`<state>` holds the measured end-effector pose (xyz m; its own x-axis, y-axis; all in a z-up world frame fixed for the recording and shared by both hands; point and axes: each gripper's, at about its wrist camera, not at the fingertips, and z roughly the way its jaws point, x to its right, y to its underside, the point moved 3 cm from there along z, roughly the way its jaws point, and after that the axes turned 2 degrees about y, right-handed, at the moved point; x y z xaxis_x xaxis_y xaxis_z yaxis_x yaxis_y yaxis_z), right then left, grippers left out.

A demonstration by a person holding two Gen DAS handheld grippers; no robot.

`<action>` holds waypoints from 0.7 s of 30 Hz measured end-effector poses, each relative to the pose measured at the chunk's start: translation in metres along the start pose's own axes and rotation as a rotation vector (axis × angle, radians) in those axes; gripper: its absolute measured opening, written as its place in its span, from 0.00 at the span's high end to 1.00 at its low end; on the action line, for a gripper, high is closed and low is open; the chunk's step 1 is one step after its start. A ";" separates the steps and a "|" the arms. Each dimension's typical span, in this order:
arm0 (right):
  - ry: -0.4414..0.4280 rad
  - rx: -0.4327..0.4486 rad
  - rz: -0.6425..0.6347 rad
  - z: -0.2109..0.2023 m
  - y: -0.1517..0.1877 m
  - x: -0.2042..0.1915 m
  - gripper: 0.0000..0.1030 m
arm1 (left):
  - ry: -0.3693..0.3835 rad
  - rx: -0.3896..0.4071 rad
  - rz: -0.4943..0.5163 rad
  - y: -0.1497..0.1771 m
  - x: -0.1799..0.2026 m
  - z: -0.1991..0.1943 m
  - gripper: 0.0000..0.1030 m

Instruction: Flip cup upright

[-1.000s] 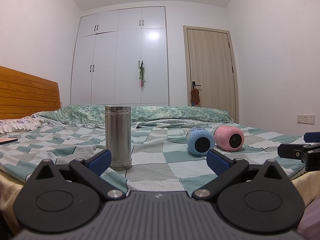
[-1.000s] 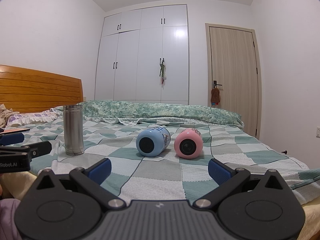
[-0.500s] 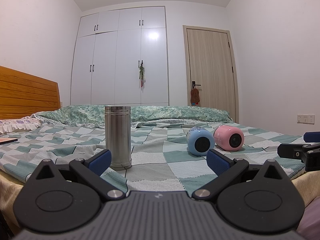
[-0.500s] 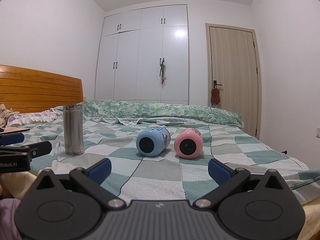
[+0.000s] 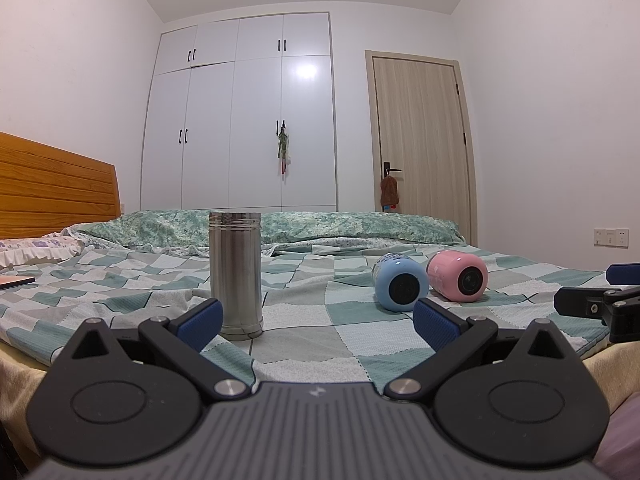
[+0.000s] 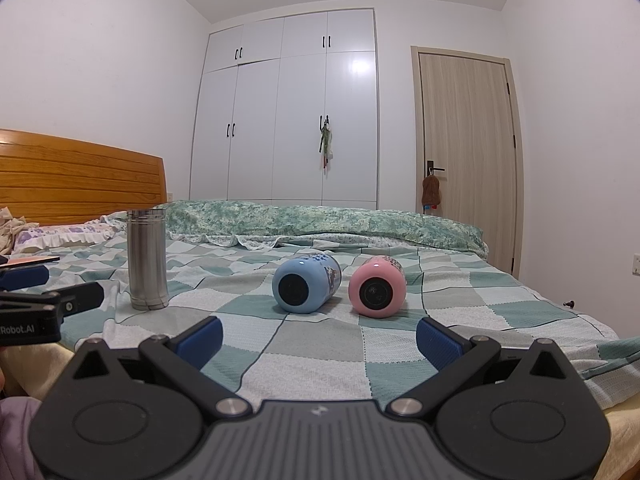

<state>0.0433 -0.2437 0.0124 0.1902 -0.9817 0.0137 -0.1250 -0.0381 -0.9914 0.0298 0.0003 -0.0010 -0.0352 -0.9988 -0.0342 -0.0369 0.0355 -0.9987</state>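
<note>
Step in hand: nothing gripped yet; by my reading this is the pause before the approach, with no cup turned so far.
Blue cup [image 6: 306, 284]: lying on its side on the bed [image 6: 320, 344], one round end facing the cameras, just beside the pink one.
Pink cup [image 6: 377, 287]: also on its side, to the right of the blue cup; whether the two touch I cannot tell.
Steel flask [image 5: 235, 274]: standing upright, well apart from both cups, so it likely needs nothing.
Left gripper [image 5: 316, 318]: fingers spread wide and empty, held low at the bed's near edge, closest to the flask.
Right gripper [image 6: 319, 338]: fingers spread wide and empty, pointing between the two fallen cups.
Next move: probably the right gripper goes forward to one cup, closes across its round body and tips it onto its base; the soft quilt may let it roll or wobble.
</note>
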 end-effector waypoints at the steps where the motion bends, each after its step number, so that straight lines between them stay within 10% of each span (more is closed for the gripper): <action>1: 0.000 0.001 0.000 0.000 0.000 0.000 0.00 | 0.001 0.000 0.000 0.000 0.000 0.000 0.00; 21: -0.005 -0.036 0.026 0.014 -0.010 0.010 0.00 | 0.044 -0.061 0.050 -0.019 0.017 0.021 0.00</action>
<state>0.0599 -0.2508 0.0209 0.1917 -0.9814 -0.0124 -0.1652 -0.0198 -0.9861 0.0510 -0.0183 0.0170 -0.0822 -0.9934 -0.0806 -0.0944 0.0883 -0.9916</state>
